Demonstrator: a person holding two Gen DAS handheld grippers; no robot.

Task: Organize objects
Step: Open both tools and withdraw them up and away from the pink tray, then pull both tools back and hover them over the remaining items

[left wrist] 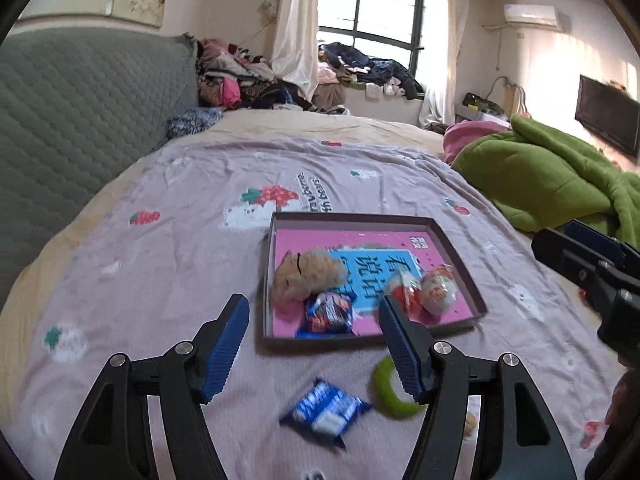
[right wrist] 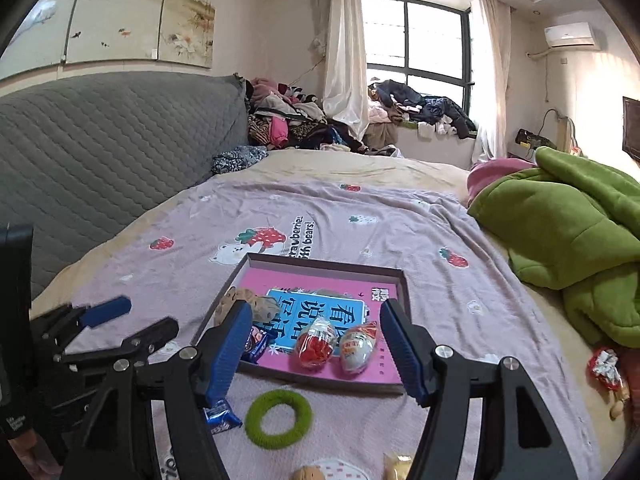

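A shallow brown tray [left wrist: 352, 218] [right wrist: 324, 262] with a pink printed bottom lies on the bedspread. In it are a tan plush toy [left wrist: 308, 276] [right wrist: 248, 304], a blue snack packet [left wrist: 328, 314] [right wrist: 256, 344] and two foil-wrapped eggs [left wrist: 438, 290] [right wrist: 316, 340]. In front of the tray a second blue packet [left wrist: 324, 408] [right wrist: 222, 418] and a green fuzzy ring [left wrist: 390, 396] [right wrist: 279, 419] lie on the bedspread. My left gripper [left wrist: 314, 344] [right wrist: 148, 316] hovers open above them, holding nothing. My right gripper [right wrist: 316, 354] [left wrist: 560, 236] is open and empty too, above the tray's near edge.
A grey quilted headboard [left wrist: 80, 120] runs along the left. A green blanket [right wrist: 568, 232] is bunched at the right, with a red wrapped sweet [right wrist: 606, 368] below it. Small snacks [right wrist: 316, 472] lie at the near edge. Clothes [left wrist: 240, 80] are piled at the far end.
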